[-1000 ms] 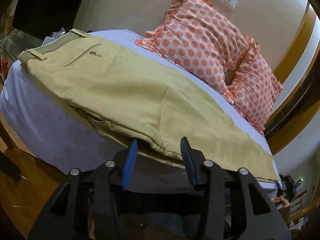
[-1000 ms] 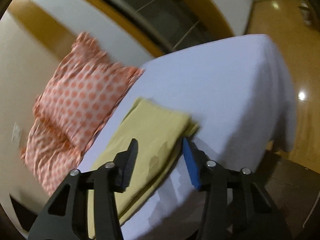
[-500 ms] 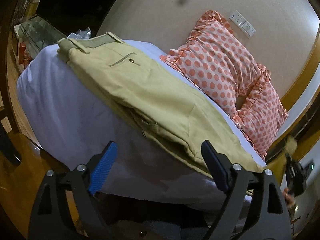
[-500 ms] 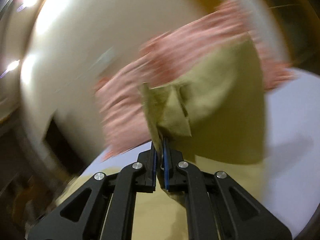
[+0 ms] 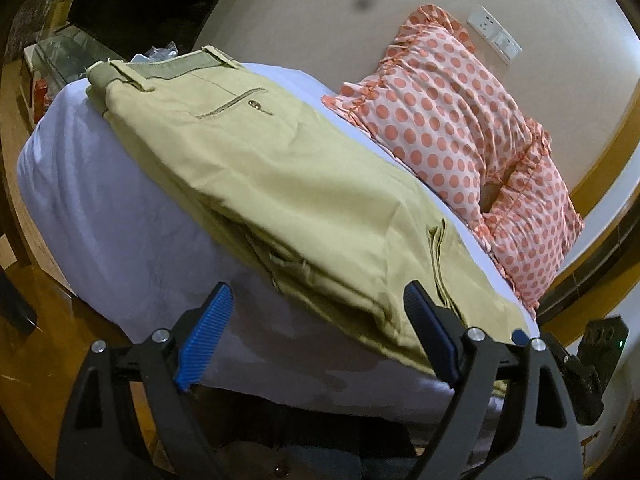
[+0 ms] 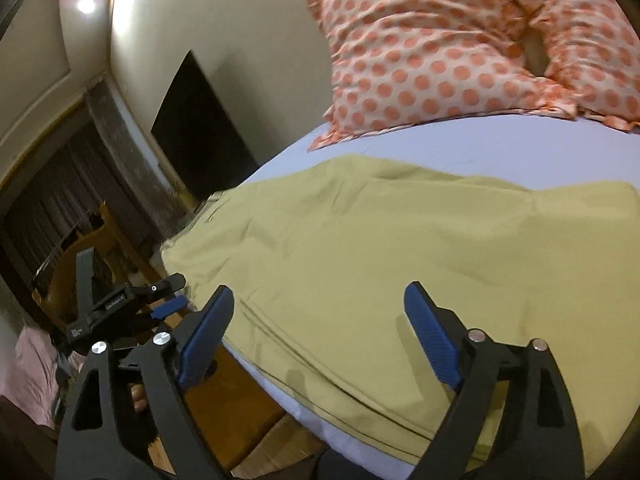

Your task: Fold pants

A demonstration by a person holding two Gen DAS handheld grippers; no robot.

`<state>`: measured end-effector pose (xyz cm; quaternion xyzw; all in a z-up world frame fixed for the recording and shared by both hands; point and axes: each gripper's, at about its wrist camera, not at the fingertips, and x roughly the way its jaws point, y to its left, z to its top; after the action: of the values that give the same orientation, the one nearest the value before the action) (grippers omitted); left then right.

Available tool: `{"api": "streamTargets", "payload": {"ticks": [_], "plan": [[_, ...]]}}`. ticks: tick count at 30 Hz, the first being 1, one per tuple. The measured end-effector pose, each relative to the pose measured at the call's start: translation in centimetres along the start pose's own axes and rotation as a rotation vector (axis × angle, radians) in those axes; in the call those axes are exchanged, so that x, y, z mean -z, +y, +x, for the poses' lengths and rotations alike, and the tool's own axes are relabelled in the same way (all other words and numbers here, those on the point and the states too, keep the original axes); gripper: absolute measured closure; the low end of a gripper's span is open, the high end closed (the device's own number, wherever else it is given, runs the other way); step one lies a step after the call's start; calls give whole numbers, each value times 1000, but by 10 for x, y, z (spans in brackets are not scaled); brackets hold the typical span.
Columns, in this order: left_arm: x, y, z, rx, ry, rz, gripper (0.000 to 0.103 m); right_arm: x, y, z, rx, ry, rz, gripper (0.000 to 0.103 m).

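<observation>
- your left gripper (image 5: 316, 332) hangs at the near edge of the bed (image 5: 100, 216), jaws spread wide with nothing between them.
- its blue pads (image 5: 206, 336) sit low in the left wrist view; the left one shows over the lilac sheet, the right one over the near edge of the pants (image 5: 280, 184).
- your right gripper (image 6: 320, 332) is also wide open and holds nothing; it hovers over the pants (image 6: 380, 256) near the bed's edge (image 6: 312, 424).
- the pants are khaki and lie flat along the bed, stacked in layers. the waistband (image 5: 160, 70) points to the far left corner of the bed in the left wrist view, with a buttoned back pocket (image 5: 236, 106) facing up.
- a hem edge (image 5: 438, 256) lies folded over the middle of the pants, so the leg section is doubled back on top.
- two orange polka-dot pillows (image 5: 452, 120) lean against the wall behind the pants, near them; whether they touch the fabric cannot be told.
- in the right wrist view, the left gripper (image 6: 132, 300) appears past the bed's left edge, over the wooden floor (image 6: 236, 400).
- a wall socket plate (image 5: 494, 36) sits above the pillows.
</observation>
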<state>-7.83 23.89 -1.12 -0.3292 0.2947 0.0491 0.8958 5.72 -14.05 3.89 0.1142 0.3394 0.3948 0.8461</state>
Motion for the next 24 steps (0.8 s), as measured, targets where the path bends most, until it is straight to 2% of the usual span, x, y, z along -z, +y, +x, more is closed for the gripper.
{"api": "streamTargets", "payload": {"ticks": [3, 7, 9, 15, 18, 20, 21, 22, 23, 24], "plan": [[-9, 0, -1, -15, -30, -18, 16, -3, -10, 3, 1, 6, 36, 13], [-19, -1, 0, -50, -27, -57, 12, 4, -15, 8, 1, 36, 67, 13], [-21, -4, -1, -68, -32, -44, 12, 7, -17, 12, 3, 46, 71, 13], [-45, 5, 2, -69, -64, -74, 12, 9, -20, 14, -3, 46, 72, 12], [-61, 30, 5, -49, -94, -160, 22, 10, -20, 13, -7, 43, 68, 12], [-69, 39, 5, -65, -107, -189, 35, 10, -21, 12, -15, 38, 71, 11], [-73, 44, 6, -75, -111, -207, 51, 10, -23, 11, -21, 33, 75, 11], [-77, 48, 6, -83, -112, -228, 73, 9, -24, 10, -25, 29, 78, 11], [-81, 50, 6, -100, -120, -229, 86, 9, -25, 9, -26, 24, 81, 11], [-86, 43, 5, -115, -124, -193, 90, 9, -28, 6, -27, 16, 87, 11]]}}
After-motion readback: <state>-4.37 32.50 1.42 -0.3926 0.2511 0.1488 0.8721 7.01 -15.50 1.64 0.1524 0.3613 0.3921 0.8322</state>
